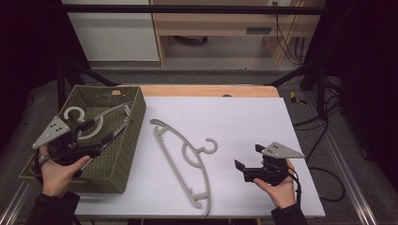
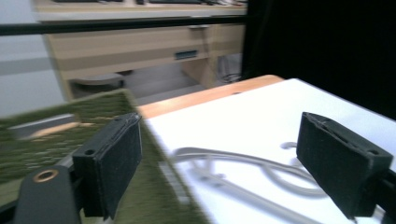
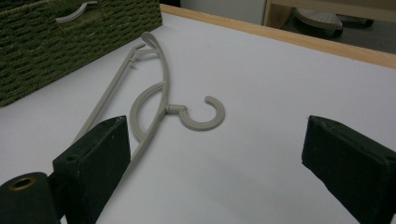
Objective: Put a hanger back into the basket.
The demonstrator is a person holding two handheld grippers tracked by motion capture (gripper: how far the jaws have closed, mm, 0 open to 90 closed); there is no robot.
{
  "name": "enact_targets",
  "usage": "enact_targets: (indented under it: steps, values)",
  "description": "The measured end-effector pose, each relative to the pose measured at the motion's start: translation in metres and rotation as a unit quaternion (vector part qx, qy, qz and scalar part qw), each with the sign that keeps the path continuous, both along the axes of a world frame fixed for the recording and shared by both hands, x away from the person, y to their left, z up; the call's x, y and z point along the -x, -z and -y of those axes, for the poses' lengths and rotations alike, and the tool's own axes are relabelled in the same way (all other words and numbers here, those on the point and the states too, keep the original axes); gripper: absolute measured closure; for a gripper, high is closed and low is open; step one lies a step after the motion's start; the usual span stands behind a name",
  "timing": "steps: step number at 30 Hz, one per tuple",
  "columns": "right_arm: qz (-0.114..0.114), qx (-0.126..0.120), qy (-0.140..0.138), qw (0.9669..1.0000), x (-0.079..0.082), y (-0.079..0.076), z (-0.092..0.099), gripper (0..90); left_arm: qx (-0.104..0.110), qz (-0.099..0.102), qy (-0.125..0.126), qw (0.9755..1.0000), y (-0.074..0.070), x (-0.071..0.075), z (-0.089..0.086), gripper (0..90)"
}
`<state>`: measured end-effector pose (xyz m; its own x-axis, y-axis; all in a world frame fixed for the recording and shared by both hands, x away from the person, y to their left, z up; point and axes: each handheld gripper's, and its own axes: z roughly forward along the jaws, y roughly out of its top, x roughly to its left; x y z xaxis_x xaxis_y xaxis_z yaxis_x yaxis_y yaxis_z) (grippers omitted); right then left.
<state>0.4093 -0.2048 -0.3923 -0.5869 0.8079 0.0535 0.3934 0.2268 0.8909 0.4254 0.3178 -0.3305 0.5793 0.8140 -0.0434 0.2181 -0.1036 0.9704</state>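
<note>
A grey plastic hanger (image 1: 185,159) lies flat on the white table top, its hook (image 1: 210,146) pointing right. An olive woven basket (image 1: 124,150) stands at the left with more grey hangers (image 1: 94,123) inside. My left gripper (image 1: 96,133) hovers over the basket's near part, open, with nothing between its jaws. In the left gripper view the left gripper (image 2: 222,140) faces past the basket's rim (image 2: 42,144) toward the table hanger (image 2: 243,163). My right gripper (image 1: 248,156) is held to the right of the hanger, open and empty. The right gripper (image 3: 215,135) looks at the hanger (image 3: 159,93) and the basket (image 3: 56,42).
The white top (image 1: 244,117) has a wooden strip (image 1: 206,90) along its far edge. Black frame posts (image 1: 63,79) stand at the back left and right. Cables (image 1: 324,183) hang off the right side. A wooden shelf unit (image 1: 225,28) stands on the floor beyond.
</note>
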Motion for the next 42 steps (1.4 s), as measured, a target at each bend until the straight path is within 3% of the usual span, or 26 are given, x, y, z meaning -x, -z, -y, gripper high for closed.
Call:
enact_targets:
  steps: [4, 12, 17, 21, 27, 31, 42]
  values:
    - [-0.009, 0.004, -0.006, 0.9999, -0.003, 0.002, -0.012, 8.4, -0.003, -0.007, 0.030, 0.9995, 0.014, 0.006, 0.022, 13.0]
    - [-0.031, 0.027, -0.022, 0.9989, -0.003, 0.011, -0.040, 9.5, -0.010, -0.021, 0.055, 0.9982, 0.032, 0.010, 0.043, 13.0]
    - [-0.050, 0.037, -0.024, 0.9978, -0.004, 0.016, -0.056, 11.4, -0.025, -0.030, 0.062, 0.9973, 0.038, 0.013, 0.044, 12.6]
    - [-0.078, 0.045, -0.019, 0.9958, -0.007, 0.021, -0.067, 15.1, -0.033, -0.033, 0.055, 0.9974, 0.040, 0.015, 0.040, 12.3]
    - [-0.114, 0.091, -0.032, 0.9888, -0.014, 0.035, -0.092, 26.1, -0.034, -0.032, 0.053, 0.9975, 0.038, 0.015, 0.038, 12.2]
    - [-0.141, 0.109, -0.040, 0.9831, -0.018, 0.049, -0.107, 32.5, -0.035, -0.032, 0.049, 0.9976, 0.037, 0.016, 0.036, 12.3]
    - [-0.168, 0.155, -0.055, 0.9720, -0.023, 0.071, -0.127, 56.0, -0.032, -0.035, 0.041, 0.9980, 0.037, 0.015, 0.029, 12.3]
